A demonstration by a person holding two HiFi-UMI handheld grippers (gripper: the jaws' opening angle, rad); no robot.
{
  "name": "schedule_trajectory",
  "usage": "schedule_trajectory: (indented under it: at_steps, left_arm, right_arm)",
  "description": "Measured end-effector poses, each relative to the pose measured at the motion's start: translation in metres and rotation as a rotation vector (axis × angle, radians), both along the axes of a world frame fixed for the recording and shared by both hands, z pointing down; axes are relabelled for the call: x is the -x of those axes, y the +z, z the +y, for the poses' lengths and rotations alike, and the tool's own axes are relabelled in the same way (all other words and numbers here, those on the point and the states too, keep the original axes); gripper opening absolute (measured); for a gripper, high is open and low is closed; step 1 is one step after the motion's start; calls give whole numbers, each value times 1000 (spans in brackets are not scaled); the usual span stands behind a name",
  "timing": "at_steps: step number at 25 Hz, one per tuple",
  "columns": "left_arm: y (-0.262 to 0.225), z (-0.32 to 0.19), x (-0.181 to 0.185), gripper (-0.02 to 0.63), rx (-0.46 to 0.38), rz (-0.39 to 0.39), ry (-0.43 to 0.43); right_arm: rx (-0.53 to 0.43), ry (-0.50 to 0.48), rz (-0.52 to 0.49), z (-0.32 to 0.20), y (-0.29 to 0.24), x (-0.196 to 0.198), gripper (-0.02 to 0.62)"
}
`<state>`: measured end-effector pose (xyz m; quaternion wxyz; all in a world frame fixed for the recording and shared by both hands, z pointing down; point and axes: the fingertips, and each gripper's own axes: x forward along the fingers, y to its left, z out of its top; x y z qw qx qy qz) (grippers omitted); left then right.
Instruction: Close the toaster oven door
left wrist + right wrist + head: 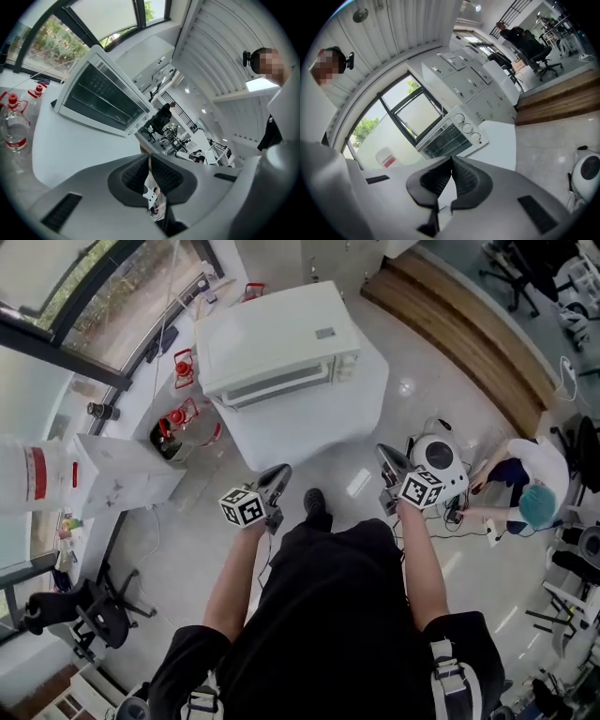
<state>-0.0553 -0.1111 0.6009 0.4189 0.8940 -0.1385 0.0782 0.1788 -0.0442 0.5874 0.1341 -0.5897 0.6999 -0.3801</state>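
Observation:
The white toaster oven (277, 343) sits on a white table (309, 432) ahead of me, and its glass door stands upright against the front, closed. It also shows in the left gripper view as a tilted toaster oven (101, 98) and in the right gripper view as a toaster oven (452, 133) with three knobs. My left gripper (280, 472) and right gripper (383, 454) hang near my body, well short of the table. In its own view the left gripper (149, 159) is shut with nothing between the pads. The right gripper (452, 164) is likewise shut on nothing.
Red-capped water bottles (183, 367) stand on the floor left of the table, one bottle (14, 131) close by. A crouching person (525, 488) and a round white device (436, 456) are at the right. A wooden step (469, 334) runs behind; an office chair (89, 610) stands lower left.

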Motion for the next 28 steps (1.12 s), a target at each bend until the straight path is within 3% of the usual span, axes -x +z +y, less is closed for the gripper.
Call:
schedule_trajectory:
  at_steps: [4, 8, 12, 16, 22, 28]
  left_arm:
    - [7, 49, -34, 35, -53, -53, 56]
    - [12, 114, -63, 35, -72, -99, 55]
    - [7, 210, -97, 35, -123, -106, 55]
    - [15, 314, -118, 35, -215, -172, 116]
    - [4, 420, -109, 35, -265, -222, 86]
    - [-15, 471, -63, 35, -330, -295, 88]
  right_arm:
    - [49, -24, 55, 73, 18, -21, 15]
    - [90, -178, 198, 146, 29, -16, 15]
    - [83, -341, 352, 229, 36, -17, 15]
    - [60, -423, 413, 314, 50, -21, 15]
    - [63, -512, 409, 405, 62, -10, 14]
    - [29, -572, 429, 454, 43, 39, 14]
